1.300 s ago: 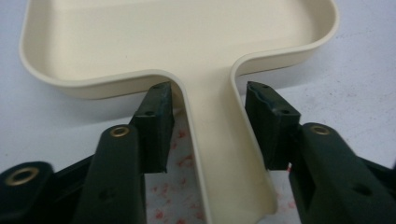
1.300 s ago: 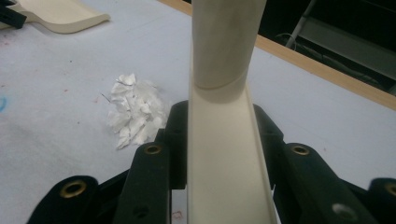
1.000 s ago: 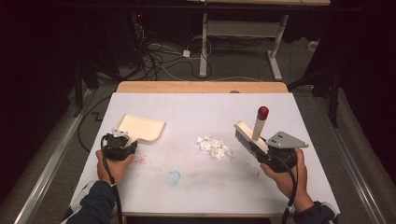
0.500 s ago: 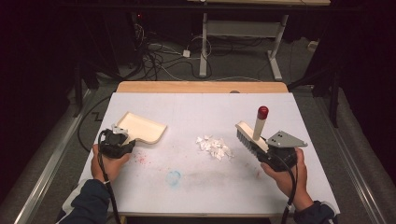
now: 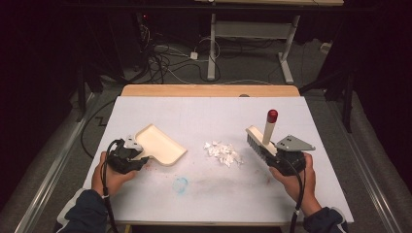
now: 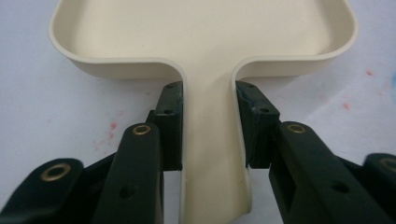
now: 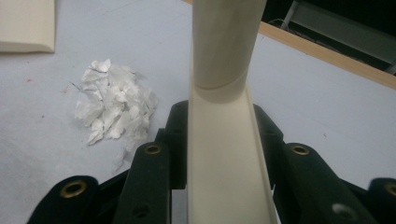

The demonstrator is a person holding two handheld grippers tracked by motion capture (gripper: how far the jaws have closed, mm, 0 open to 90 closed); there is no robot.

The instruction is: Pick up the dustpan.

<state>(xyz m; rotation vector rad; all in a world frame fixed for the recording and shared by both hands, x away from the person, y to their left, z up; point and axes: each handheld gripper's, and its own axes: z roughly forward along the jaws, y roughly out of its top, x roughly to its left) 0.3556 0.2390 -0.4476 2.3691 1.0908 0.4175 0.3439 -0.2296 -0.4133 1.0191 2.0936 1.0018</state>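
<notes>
Your left gripper (image 5: 127, 158) sits at roughly 8 o'clock on the white-topped desk (image 5: 204, 111). Its jaws are closed on the flat handle of the cream plastic dustpan (image 5: 158, 144); in the left gripper view the two black jaws press against either side of that handle (image 6: 208, 140). The pan extends from the gripper toward 2 o'clock and lies flat on the desk. The tray of the dustpan (image 6: 201, 28) holds nothing: its smooth cream floor is bare out to the raised rim.

Your right gripper (image 5: 284, 158) sits at roughly 4 o'clock. Its jaws are clamped on the cream plastic hand brush with a red-capped handle (image 5: 265, 133). In the high view the handle stands upright above the gripper and the bristle block points toward 10 o'clock. In the right gripper view the cream body of the brush (image 7: 224, 140) runs up between the two jaws.

The small heap of torn white paper scraps (image 5: 223, 153) lies on the desk near centre, between the two tools. It is just beside the bristle end of the brush, at its 9 o'clock, and apart from the open lip of the dustpan. In the right gripper view the scraps (image 7: 114, 105) rest to the left of the jaws.

A faint blue smudge (image 5: 180, 184) marks the desk at 6 o'clock of the dustpan's lip.
</notes>
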